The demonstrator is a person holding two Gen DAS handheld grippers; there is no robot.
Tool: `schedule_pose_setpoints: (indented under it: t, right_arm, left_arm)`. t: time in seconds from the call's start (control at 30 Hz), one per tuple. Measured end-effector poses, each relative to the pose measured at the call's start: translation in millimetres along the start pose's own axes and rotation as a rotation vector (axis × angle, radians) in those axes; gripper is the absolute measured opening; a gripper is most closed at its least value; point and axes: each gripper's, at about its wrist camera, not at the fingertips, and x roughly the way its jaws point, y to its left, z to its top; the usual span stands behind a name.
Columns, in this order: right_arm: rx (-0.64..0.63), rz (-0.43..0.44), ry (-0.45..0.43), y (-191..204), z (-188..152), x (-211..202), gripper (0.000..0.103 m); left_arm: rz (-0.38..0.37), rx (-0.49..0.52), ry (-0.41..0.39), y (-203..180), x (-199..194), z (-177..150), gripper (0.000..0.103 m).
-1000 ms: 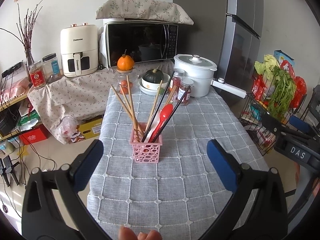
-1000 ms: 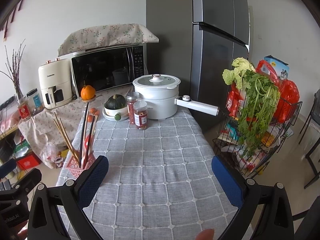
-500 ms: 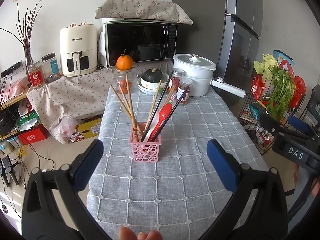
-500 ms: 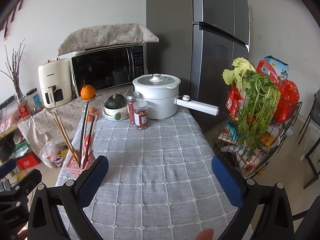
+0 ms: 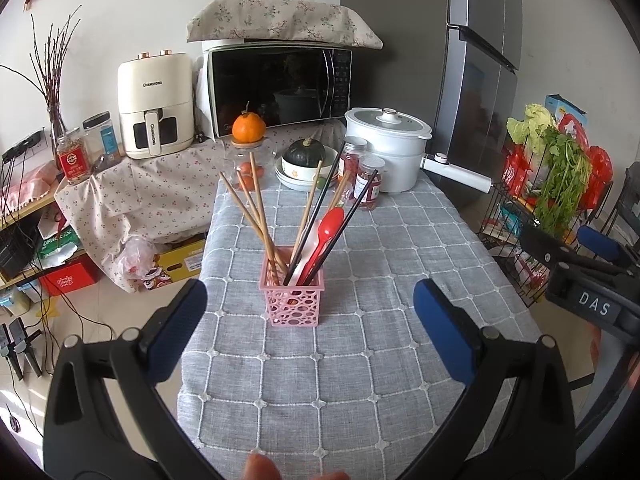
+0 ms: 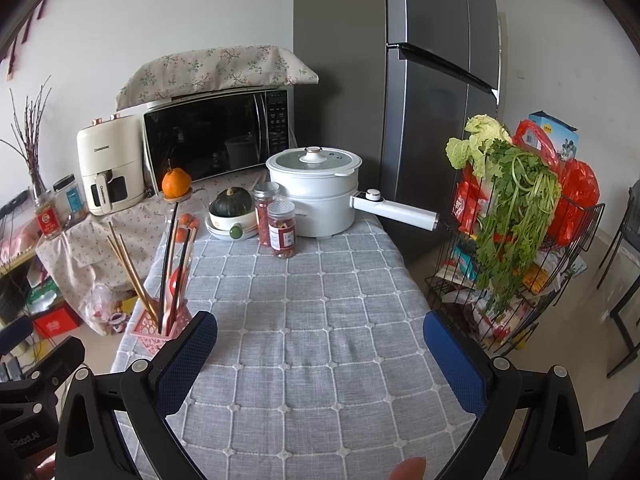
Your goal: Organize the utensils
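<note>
A pink perforated basket (image 5: 295, 304) stands upright on the grey checked tablecloth (image 5: 360, 360). It holds several wooden chopsticks (image 5: 256, 216), black chopsticks (image 5: 352, 216), a red spoon (image 5: 326, 232) and a white utensil. My left gripper (image 5: 310, 320) is open and empty, a little short of the basket, which sits centred between the blue pads. In the right wrist view the basket (image 6: 158, 330) stands at the left, by the left blue pad (image 6: 188, 364). My right gripper (image 6: 320, 354) is open over bare cloth, holding nothing.
At the table's far end stand a white pot (image 6: 316, 192) with a long handle, two spice jars (image 6: 282, 236) and a bowl with a dark squash (image 6: 232, 216). A wire rack of greens (image 6: 512, 216) stands right of the table. A microwave (image 5: 280, 84) and air fryer (image 5: 154, 108) sit behind.
The left view has shifted very slightly; the basket looks a touch further off. The right gripper has not visibly moved. Both stay open.
</note>
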Motion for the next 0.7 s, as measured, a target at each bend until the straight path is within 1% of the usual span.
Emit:
schedule_pose_setpoints:
  t: [0.13,0.23,0.33,0.5,0.57,0.7]
  right_arm:
    - [-0.004,0.003,0.002,0.7,-1.8,0.2,0.103]
    - [-0.006,0.006,0.002,1.3,-2.3,1.1,0.103]
    - [-0.009,0.006,0.005,2.5,-3.2,1.2,0.103]
    - [-0.011,0.005,0.005,3.2,-4.0,1.6,0.103]
    - [-0.013,0.002,0.006,3.8,-3.7,2.2,0.103]
    - [-0.02,-0.004,0.007,3.3,-4.0,3.7,0.103]
  left_arm:
    - [-0.001,0.015,0.04,-1.7,3.7,-1.1,0.103]
    - [-0.004,0.015,0.05,-1.4,3.5,-1.7,0.103]
    - [0.0,0.008,0.043,-0.5,1.6,-1.1,0.103]
    - [0.026,-0.022,0.025,4.0,-3.2,1.8,0.103]
    - [0.014,-0.044,0.023,6.6,-4.3,2.7,0.103]
    - [-0.004,-0.057,0.029,7.3,-3.6,2.9,0.103]
